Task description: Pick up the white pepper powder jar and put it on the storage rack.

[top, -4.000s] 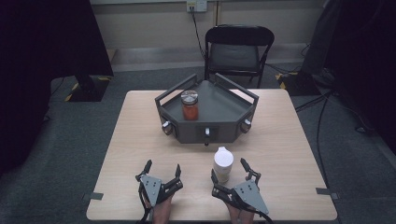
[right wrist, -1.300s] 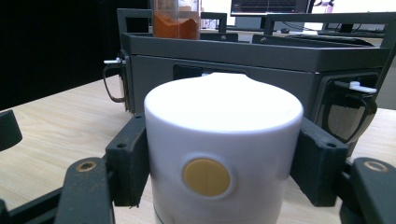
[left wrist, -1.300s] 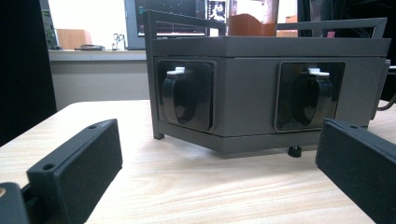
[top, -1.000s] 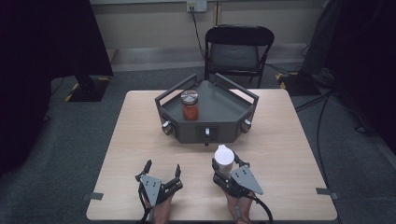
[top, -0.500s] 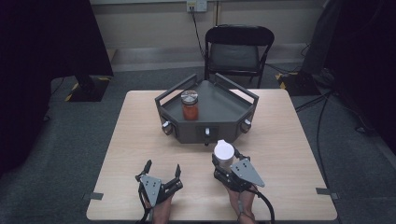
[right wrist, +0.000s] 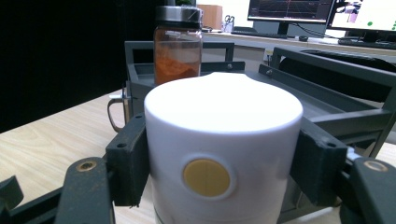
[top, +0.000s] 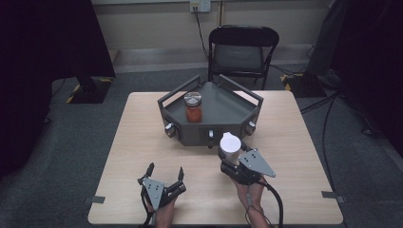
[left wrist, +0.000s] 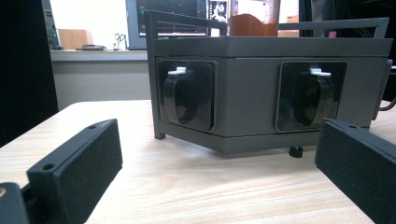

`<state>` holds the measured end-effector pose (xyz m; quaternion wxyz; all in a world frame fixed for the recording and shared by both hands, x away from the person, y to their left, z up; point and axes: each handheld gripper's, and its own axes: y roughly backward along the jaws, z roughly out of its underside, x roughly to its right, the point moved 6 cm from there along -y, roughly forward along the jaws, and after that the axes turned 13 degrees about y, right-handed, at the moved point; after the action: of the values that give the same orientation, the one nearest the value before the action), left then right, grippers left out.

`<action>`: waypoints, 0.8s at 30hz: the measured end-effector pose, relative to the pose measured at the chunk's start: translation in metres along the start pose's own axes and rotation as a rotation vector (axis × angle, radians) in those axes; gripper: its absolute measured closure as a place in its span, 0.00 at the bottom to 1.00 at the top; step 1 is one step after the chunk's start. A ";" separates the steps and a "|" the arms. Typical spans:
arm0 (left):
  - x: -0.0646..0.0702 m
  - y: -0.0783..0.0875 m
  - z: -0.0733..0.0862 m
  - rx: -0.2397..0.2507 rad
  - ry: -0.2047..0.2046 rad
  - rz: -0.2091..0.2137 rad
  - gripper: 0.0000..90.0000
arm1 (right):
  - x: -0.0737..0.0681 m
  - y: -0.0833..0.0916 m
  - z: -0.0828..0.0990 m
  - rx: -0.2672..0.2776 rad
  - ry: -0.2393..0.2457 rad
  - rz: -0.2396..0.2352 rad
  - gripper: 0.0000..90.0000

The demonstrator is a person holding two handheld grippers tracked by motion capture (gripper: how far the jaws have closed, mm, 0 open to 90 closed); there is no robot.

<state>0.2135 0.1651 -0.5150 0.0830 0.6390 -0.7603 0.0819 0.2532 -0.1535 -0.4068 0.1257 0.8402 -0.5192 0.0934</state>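
The white bottle [top: 230, 145] sits clamped between my right gripper's [top: 231, 153] jaws, upright, held above the table [top: 304, 142] just in front of the grey tray [top: 223, 114]. In the right gripper view the bottle [right wrist: 223, 154] shows a domed white cap and one round yellow spot on its side; the pads press on both flanks just below the cap. I judge the step in hand to be carrying this bottle up and over the tray's front wall, to stand beside the orange jar [top: 193, 107] already on the tray floor. To do it well, I would keep the bottle vertical, lift until its base plainly clears the wall and the rail above it, then go forward, aiming at bare floor to the right of the jar, well apart from it, so neither jaw clips the jar's metal lid. The grip is high on the body, so I would avoid any quick swing and lower gently before letting go. My left gripper [top: 165, 175] rests near the table's near edge with jaws apart and nothing between them, pointed at the tray's black knobs [left wrist: 187, 93]. Writing: none legible on bottle, jar or tray; the monitors behind are too blurred to read.
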 end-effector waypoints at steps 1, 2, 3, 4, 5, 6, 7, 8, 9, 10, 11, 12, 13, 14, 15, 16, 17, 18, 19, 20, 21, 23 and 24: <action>0.000 0.000 0.000 0.000 0.000 0.000 0.00 | 0.002 0.000 -0.002 0.000 -0.002 -0.002 0.34; 0.000 0.000 0.000 0.000 0.000 0.000 0.00 | 0.003 0.000 -0.004 0.004 -0.002 -0.003 0.34; 0.000 0.000 0.000 0.000 0.000 0.000 0.00 | 0.004 0.000 -0.007 0.007 0.001 -0.002 0.34; 0.000 0.000 0.000 0.000 0.000 0.000 0.00 | 0.005 0.001 -0.009 0.011 0.004 -0.003 0.34; 0.000 0.000 0.000 0.000 0.000 0.000 0.00 | 0.007 0.000 -0.012 0.012 0.009 -0.004 0.34; 0.000 0.000 0.000 0.000 0.000 0.000 0.00 | 0.008 0.000 -0.015 0.015 0.010 -0.005 0.34; 0.000 0.000 0.000 0.000 0.000 -0.001 0.00 | 0.009 0.000 -0.018 0.017 0.010 -0.006 0.34; 0.000 0.000 0.000 0.000 0.000 -0.001 0.00 | 0.011 0.000 -0.020 0.019 0.008 -0.009 0.34; 0.000 0.000 0.000 0.000 0.000 -0.001 0.00 | 0.013 -0.001 -0.022 0.019 -0.001 -0.016 0.34; 0.000 0.000 0.000 0.001 0.000 -0.003 0.00 | 0.015 -0.002 -0.023 0.021 -0.008 -0.024 0.34; 0.000 0.000 0.000 0.001 0.000 -0.005 0.00 | 0.017 -0.003 -0.025 0.023 -0.012 -0.027 0.34; 0.000 0.000 0.000 0.000 0.000 -0.005 0.00 | 0.018 -0.004 -0.026 0.023 -0.010 -0.028 0.34; 0.000 0.000 0.000 0.001 0.000 -0.005 0.00 | 0.019 -0.005 -0.028 0.023 -0.009 -0.027 0.34; 0.000 0.000 0.000 0.000 0.000 -0.005 0.00 | 0.020 -0.006 -0.030 0.023 -0.009 -0.028 0.34; 0.000 0.000 0.000 0.000 0.000 -0.005 0.00 | 0.021 -0.008 -0.032 0.023 -0.012 -0.029 0.34; 0.000 0.000 0.000 0.000 0.000 -0.005 0.00 | 0.023 -0.010 -0.033 0.026 -0.016 -0.030 0.34; 0.000 0.000 0.000 0.000 0.000 -0.005 0.00 | 0.025 -0.011 -0.035 0.028 -0.021 -0.032 0.34; 0.000 0.000 0.000 0.000 0.000 -0.005 0.00 | 0.026 -0.013 -0.037 0.027 -0.027 -0.031 0.34; 0.000 0.000 0.000 0.000 0.000 -0.004 0.00 | 0.027 -0.015 -0.040 0.025 -0.032 -0.031 0.34; 0.000 0.000 0.000 0.000 0.000 -0.004 0.00 | 0.028 -0.017 -0.042 0.024 -0.033 -0.031 0.34; 0.000 0.000 0.000 0.000 0.000 -0.005 0.00 | 0.028 -0.019 -0.044 0.024 -0.032 -0.029 0.34; 0.000 0.000 0.000 0.000 0.000 -0.005 0.00 | 0.030 -0.023 -0.049 0.026 -0.029 -0.025 0.34; 0.000 0.000 0.000 0.000 0.000 -0.004 0.00 | 0.031 -0.024 -0.051 0.027 -0.028 -0.024 0.34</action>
<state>0.2134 0.1647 -0.5149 0.0832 0.6406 -0.7589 0.0819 0.2873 -0.1535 -0.3527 0.1083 0.8492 -0.5094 0.0871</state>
